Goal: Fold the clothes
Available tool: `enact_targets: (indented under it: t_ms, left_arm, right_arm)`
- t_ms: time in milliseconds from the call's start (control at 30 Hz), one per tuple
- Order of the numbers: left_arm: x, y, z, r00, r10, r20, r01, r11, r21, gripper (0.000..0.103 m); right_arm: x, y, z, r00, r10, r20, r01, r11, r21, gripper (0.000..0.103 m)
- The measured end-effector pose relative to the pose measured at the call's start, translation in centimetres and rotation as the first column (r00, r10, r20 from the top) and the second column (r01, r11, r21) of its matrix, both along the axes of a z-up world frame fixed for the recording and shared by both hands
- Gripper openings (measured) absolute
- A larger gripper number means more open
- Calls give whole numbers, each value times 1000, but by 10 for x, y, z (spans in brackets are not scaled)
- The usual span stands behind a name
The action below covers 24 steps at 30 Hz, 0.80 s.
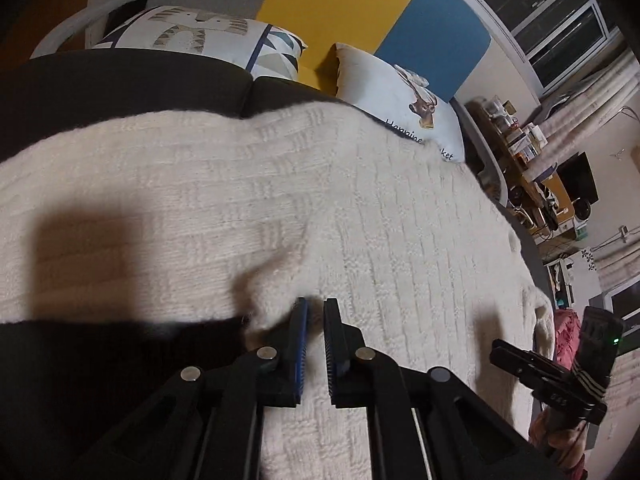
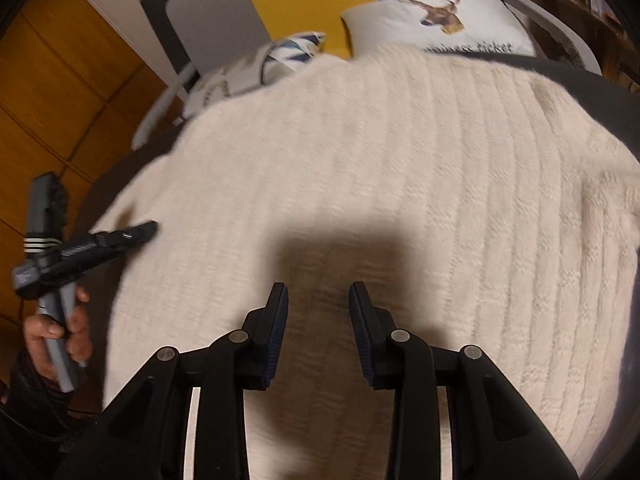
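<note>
The left claw (image 1: 315,308) is nearly pressed together, a slim gap between its pads, tips at a raised ridge of the cream sweater (image 1: 280,184); whether it pinches wool I cannot tell. The right claw (image 2: 318,294) hangs spread above the sweater, which lies over the dark sofa (image 1: 120,76). It looks like a fold being taken: next, a sure pinch on an edge.
</note>
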<state>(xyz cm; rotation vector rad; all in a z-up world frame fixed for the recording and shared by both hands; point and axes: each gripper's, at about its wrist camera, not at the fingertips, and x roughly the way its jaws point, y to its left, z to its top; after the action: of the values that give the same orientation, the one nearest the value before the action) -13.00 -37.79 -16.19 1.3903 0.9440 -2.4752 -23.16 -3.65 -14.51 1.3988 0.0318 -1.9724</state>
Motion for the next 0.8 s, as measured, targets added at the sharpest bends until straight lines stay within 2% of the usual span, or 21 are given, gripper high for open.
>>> enact_targets:
  t_ms: [100,200,333,367,433,600,700,800]
  left_arm:
    - [-8,3,18,998,-42,-54,41,999,-11,9]
    - [-37,7,39,990,-85,-109,80,995,-51,10]
    - [-78,2,32,996,-88,-27,83,986,-142,10]
    - [-81,-4,23,998,-61,10,62,987,-151,10]
    - [-78,-15,9,998,-16,59,26,986,-166,10]
    - [-63,-22,0,1000,-15,15,17,989,-145,10]
    - [-65,-19,11,998,-47,-35,42,989,-142,9]
    - [-88,-15,27,992,-94,-90,80,987,-142,9]
  right_arm:
    - [-5,0,5,1000,15,-18,-14,1000,11,35]
    - [-17,-13,20,997,52,-54,-53,999,-11,35]
    - [-49,-53,42,987,96,-133,-98,995,-12,35]
    - [-60,-64,45,985,93,-143,-95,995,-10,35]
    - [-78,-78,36,987,79,-139,-76,997,23,35]
    - [-123,-112,14,990,42,-133,-28,994,106,35]
    - [-149,-132,1,991,22,-132,-1,988,152,35]
    - [-149,-130,5,988,39,-150,-20,992,123,35]
